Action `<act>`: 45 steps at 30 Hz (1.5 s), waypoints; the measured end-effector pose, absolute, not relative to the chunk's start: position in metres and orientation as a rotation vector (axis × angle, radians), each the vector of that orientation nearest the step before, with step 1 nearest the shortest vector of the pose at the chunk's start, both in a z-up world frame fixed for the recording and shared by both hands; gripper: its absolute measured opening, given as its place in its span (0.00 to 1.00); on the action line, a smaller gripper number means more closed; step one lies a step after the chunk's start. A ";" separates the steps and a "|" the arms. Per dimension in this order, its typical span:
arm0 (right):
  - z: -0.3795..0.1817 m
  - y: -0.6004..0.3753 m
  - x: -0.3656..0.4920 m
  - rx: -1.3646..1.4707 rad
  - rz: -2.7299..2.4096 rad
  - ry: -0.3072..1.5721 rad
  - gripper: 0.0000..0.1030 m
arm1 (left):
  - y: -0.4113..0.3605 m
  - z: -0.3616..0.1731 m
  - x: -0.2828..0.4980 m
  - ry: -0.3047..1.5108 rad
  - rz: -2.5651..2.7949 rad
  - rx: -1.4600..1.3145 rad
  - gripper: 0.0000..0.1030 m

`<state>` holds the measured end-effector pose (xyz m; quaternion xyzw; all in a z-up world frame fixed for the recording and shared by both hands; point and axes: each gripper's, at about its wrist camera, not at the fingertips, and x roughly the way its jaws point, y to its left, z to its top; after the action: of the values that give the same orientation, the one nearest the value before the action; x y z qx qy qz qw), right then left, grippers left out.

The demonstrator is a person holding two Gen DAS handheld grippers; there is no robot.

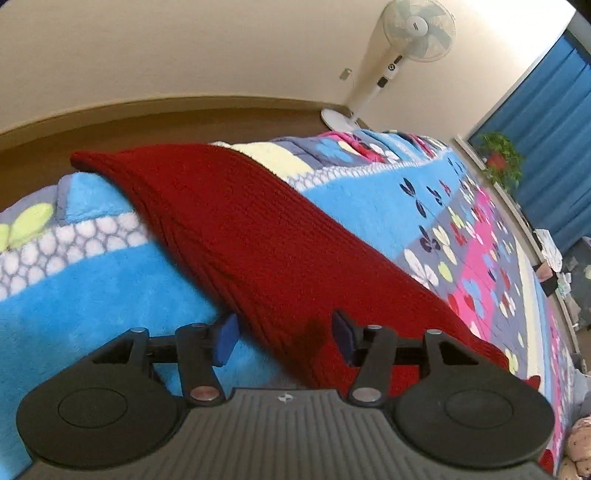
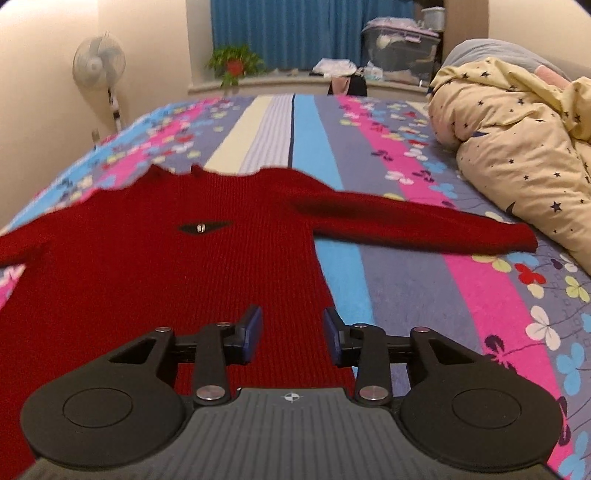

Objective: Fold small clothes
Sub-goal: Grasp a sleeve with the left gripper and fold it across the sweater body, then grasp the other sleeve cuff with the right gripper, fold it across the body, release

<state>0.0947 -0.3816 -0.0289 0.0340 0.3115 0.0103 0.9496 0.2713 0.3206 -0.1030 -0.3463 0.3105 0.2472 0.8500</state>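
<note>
A dark red knit sweater [image 2: 155, 266] lies spread flat on the patterned blanket [image 2: 424, 280], with both sleeves stretched out to the sides and a small dark emblem [image 2: 201, 227] on its chest. My right gripper [image 2: 292, 334] hovers over its lower right hem, open, its blue pads [image 2: 253, 332] apart and touching nothing. In the left wrist view a long stretch of the red sweater [image 1: 251, 236] runs diagonally across the blanket [image 1: 92, 295]. My left gripper [image 1: 284, 339] is open just above it, straddling the knit edge without pressing on it.
A bunched cream duvet with dark stars [image 2: 517, 147] fills the bed's right side. A standing fan [image 1: 417, 29] is by the wall past the bed's far corner. A potted plant [image 2: 234, 64], boxes and a blue curtain [image 2: 295, 33] line the window ledge.
</note>
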 end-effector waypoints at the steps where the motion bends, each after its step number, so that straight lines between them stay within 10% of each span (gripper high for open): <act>1: -0.030 -0.380 0.096 0.062 0.022 0.641 0.37 | 0.319 -0.103 0.274 0.651 0.531 -0.711 0.60; 5: -0.034 -0.377 0.099 0.038 0.037 0.653 0.37 | 0.312 -0.102 0.282 0.637 0.565 -0.657 0.57; 9: -0.037 -0.374 0.100 0.009 0.044 0.668 0.37 | 0.309 -0.102 0.278 0.618 0.598 -0.622 0.23; 21: -0.036 -0.376 0.101 0.000 0.039 0.660 0.37 | 0.198 -0.033 0.280 0.385 0.405 -0.180 0.15; 25: -0.036 -0.377 0.101 -0.005 0.040 0.661 0.37 | 0.073 -0.018 0.260 0.350 -0.047 0.045 0.15; 27: -0.036 -0.377 0.100 -0.010 0.041 0.662 0.37 | 0.020 -0.031 0.255 0.493 -0.309 0.105 0.43; 30: -0.037 -0.373 0.099 -0.025 0.038 0.669 0.37 | -0.020 -0.043 0.240 0.526 -0.412 0.192 0.44; 37: -0.036 -0.368 0.098 -0.042 0.041 0.651 0.34 | 0.044 0.012 0.230 0.618 -0.163 -0.037 0.50; 40: -0.030 -0.364 0.095 -0.028 0.063 0.603 0.07 | 0.065 0.017 0.220 0.624 -0.093 -0.142 0.53; 45: -0.025 -0.366 0.098 0.156 0.135 0.595 0.13 | 0.076 -0.006 0.232 0.722 -0.046 -0.136 0.52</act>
<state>0.0979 -0.3656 -0.0253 0.0767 0.2926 0.0662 0.9508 0.2323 0.0765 -0.0063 -0.0663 0.3528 -0.0225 0.9331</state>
